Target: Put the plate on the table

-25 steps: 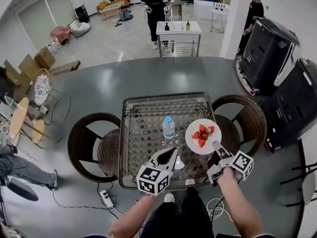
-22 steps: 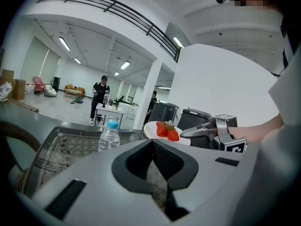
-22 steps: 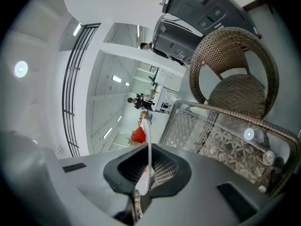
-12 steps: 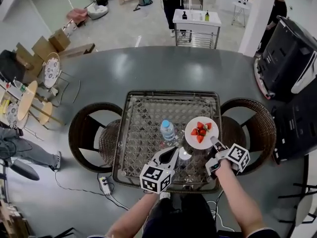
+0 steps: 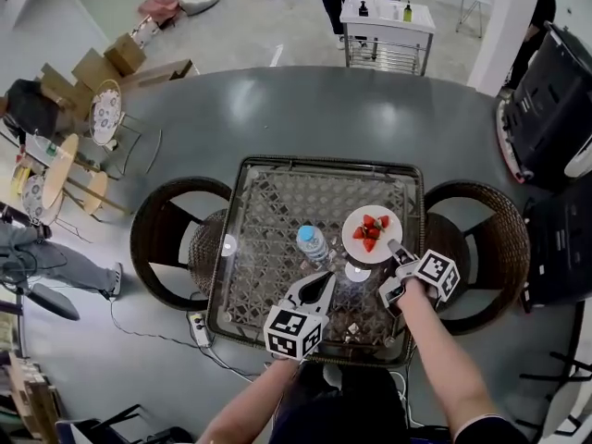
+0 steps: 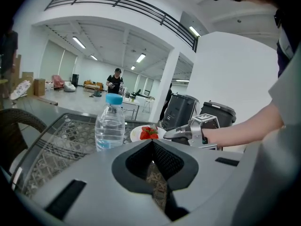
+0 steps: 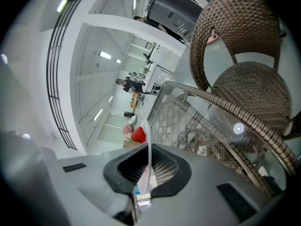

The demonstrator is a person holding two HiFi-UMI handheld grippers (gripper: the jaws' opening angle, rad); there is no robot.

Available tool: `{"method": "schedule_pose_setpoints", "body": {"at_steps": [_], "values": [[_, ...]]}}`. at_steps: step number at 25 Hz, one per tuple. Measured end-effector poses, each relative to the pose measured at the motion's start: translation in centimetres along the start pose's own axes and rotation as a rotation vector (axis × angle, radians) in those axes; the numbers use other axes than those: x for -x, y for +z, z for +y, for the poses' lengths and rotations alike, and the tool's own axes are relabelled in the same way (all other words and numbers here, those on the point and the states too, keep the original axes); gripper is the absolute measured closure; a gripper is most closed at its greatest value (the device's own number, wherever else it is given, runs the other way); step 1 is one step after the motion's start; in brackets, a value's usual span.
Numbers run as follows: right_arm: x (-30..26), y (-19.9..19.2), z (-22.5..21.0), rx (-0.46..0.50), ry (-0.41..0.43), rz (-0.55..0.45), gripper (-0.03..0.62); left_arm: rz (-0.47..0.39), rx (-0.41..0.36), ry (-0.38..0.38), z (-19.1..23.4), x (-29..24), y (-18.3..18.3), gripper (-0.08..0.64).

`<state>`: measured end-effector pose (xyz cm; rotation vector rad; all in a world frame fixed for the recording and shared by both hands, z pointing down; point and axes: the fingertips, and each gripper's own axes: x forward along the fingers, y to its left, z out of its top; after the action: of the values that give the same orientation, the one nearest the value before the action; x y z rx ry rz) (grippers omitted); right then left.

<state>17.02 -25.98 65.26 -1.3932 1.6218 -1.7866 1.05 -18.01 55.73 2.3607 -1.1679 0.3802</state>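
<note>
Roughly level plate [image 5: 370, 256] in right tool [image 5: 395, 247]

- White round plate [image 5: 352, 240]: plain white. Heap of strawberries [image 5: 369, 232] on it: bright red.
- Clear plastic water bottle [image 5: 313, 245]: see-through body, light blue cap.
- Square glass-topped table [image 5: 268, 202]: brown woven lattice pattern under glass, dark rim.
- Round wicker chairs [image 5: 171, 248]: dark brown weave.
- Left gripper [image 5: 322, 283], right gripper [image 5: 396, 248]: grey bodies, cubes patterned with black-and-white square markers.
- Floor [image 5: 305, 118]: dark grey, glossy.
</note>
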Motion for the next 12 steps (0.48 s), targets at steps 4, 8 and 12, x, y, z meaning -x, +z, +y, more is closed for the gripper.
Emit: {"method": "schedule_pose_setpoints", "body": {"at_steps": [4, 8, 12], "values": [[-2.0, 0.3, -1.5, 0.01, -0.028, 0.024, 0.577, 0.018, 0.004, 0.011, 0.2, -0.8, -0.6, 0.552], [-3.8, 0.3, -2.6, 0.018, -0.047, 0.042, 0.578, 0.028, 0.011, 0.018, 0.7, -1.3, -1.0, 0.552], [-5.0, 0.3, -3.2, 0.027, -0.06, 0.056, 0.578, 0.036, 0.015, 0.019, 0.8, -1.8, -1.2, 0.552]]}}
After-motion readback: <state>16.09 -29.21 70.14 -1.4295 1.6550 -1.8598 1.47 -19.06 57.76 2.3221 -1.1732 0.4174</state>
